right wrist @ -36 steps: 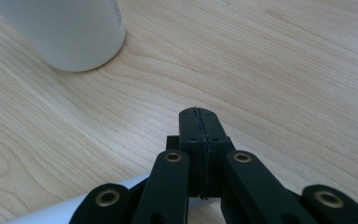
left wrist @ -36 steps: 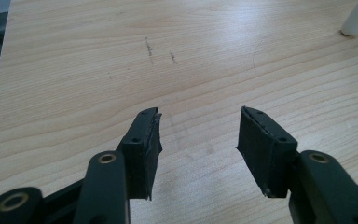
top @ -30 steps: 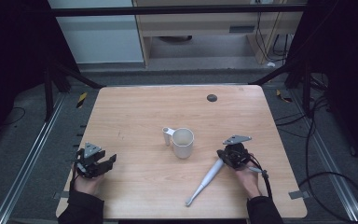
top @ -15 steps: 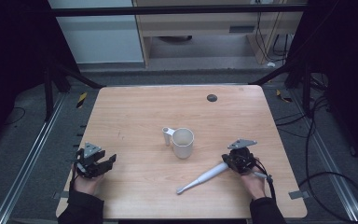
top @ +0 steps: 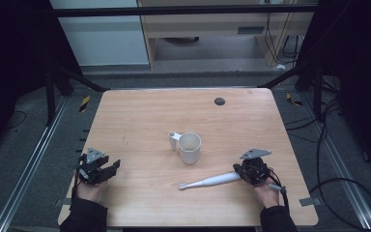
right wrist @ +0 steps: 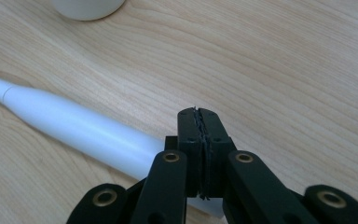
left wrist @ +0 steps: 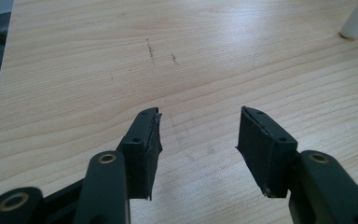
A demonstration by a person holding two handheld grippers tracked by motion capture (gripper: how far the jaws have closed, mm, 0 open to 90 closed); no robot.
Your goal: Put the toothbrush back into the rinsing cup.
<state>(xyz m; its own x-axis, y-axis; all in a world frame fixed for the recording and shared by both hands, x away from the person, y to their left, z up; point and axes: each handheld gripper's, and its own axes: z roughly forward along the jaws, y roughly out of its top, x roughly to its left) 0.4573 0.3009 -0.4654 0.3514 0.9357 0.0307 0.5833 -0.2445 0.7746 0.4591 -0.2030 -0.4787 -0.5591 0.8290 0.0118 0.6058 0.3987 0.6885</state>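
A white mug (top: 189,147) stands upright near the table's middle, its handle to the left. A long white tapered tool (top: 210,181) lies flat in front of it, thin tip pointing left. My right gripper (top: 251,170) sits at the tool's thick end. In the right gripper view the jaws of the right gripper (right wrist: 200,112) are shut pad to pad with nothing between the tips, and the tool (right wrist: 74,126) runs under them from the left. My left gripper (top: 99,169) rests at the table's front left. It is the open left gripper (left wrist: 200,121), with bare wood between its jaws.
The wooden table (top: 140,121) has a small dark round spot (top: 219,101) at the back right. The mug's base (right wrist: 86,7) stands just beyond the right gripper. Dark floor, rails and cables surround the table.
The white tool has swung from pointing down-left to lying nearly level, its tip now closer to the mug. The right hand shifted slightly right and toward the person. The left gripper stayed put.
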